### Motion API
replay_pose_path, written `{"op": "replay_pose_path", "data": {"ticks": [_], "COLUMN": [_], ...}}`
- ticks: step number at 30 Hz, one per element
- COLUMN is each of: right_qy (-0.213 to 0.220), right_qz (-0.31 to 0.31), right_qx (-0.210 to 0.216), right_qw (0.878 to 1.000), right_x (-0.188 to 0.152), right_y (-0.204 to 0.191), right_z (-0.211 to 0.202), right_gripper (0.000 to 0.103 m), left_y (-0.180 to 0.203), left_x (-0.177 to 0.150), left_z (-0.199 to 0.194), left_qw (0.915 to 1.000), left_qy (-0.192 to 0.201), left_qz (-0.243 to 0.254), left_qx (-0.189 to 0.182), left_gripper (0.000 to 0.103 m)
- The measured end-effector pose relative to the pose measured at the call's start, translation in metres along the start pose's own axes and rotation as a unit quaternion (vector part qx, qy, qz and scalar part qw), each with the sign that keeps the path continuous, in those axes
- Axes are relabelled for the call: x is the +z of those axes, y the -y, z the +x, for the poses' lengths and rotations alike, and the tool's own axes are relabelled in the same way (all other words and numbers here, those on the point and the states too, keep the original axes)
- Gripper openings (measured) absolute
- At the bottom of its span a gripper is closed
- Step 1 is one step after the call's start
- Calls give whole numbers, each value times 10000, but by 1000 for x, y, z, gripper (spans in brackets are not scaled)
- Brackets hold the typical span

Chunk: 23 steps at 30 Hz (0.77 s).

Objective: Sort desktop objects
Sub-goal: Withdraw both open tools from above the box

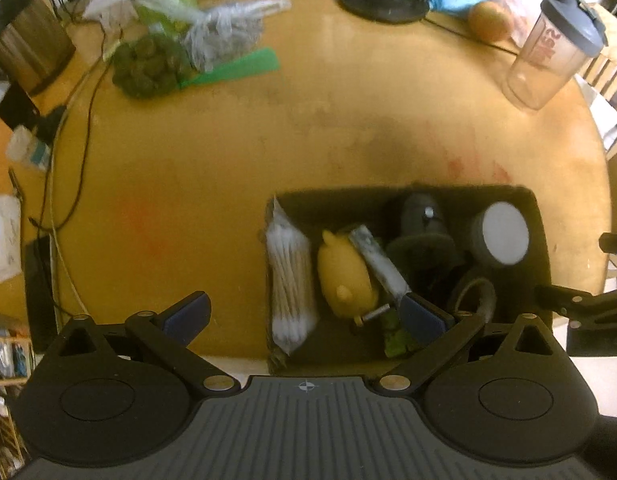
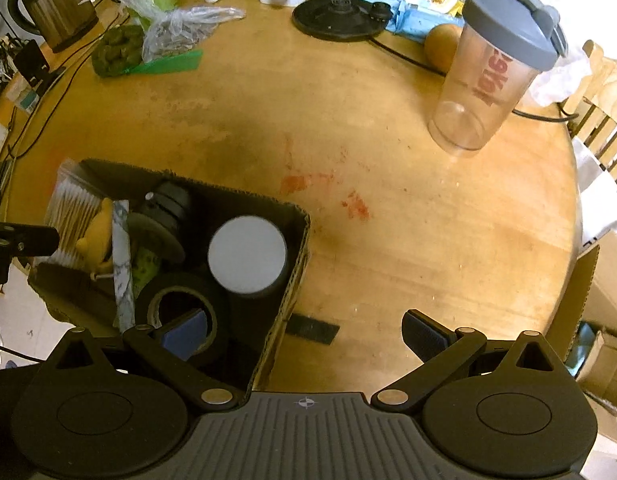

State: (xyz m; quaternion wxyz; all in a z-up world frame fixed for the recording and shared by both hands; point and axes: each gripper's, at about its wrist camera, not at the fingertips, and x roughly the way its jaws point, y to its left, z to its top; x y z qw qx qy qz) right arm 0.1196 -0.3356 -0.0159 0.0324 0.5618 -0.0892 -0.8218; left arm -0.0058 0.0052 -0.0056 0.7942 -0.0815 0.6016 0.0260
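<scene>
Both grippers, left (image 1: pixel 304 314) and right (image 2: pixel 304 330), hang over the table (image 2: pixel 388 240) with fingers spread wide and empty. The box (image 1: pixel 542 240) at the near edge holds cotton swabs (image 1: pixel 290 276), a yellow toy (image 1: pixel 348 276), what looks like black tape (image 2: pixel 180 308) and a white-lidded jar (image 2: pixel 247 254).

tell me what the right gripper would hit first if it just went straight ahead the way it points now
Probably bare table: the right gripper is open, with the box just left of its line. Farther on sits the black round base; the shaker bottle stands off to the right. Depth is unclear.
</scene>
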Motion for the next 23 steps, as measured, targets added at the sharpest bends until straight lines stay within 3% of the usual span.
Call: {"op": "replay_pose_path", "data": {"ticks": [9, 16, 23], "right_qy": [-238, -708, -828], "right_qz": [-215, -500, -493], "right_qx": [-117, -159, -31], "right_qw": [9994, 9961, 9953], "right_x": [-6, -10, -10], "right_y": [-5, -3, -2], "right_z": [-2, 9, 10], "right_gripper": [103, 103, 103], "left_y": [-4, -1, 5], "left_x": [-12, -20, -23], "left_z": [16, 18, 20], "left_qw": [9969, 9952, 9933], "left_qy": [-650, -806, -841], "left_qz": [-202, -244, -182], "left_qx": [-404, -502, -767], "left_gripper": [103, 103, 103]}}
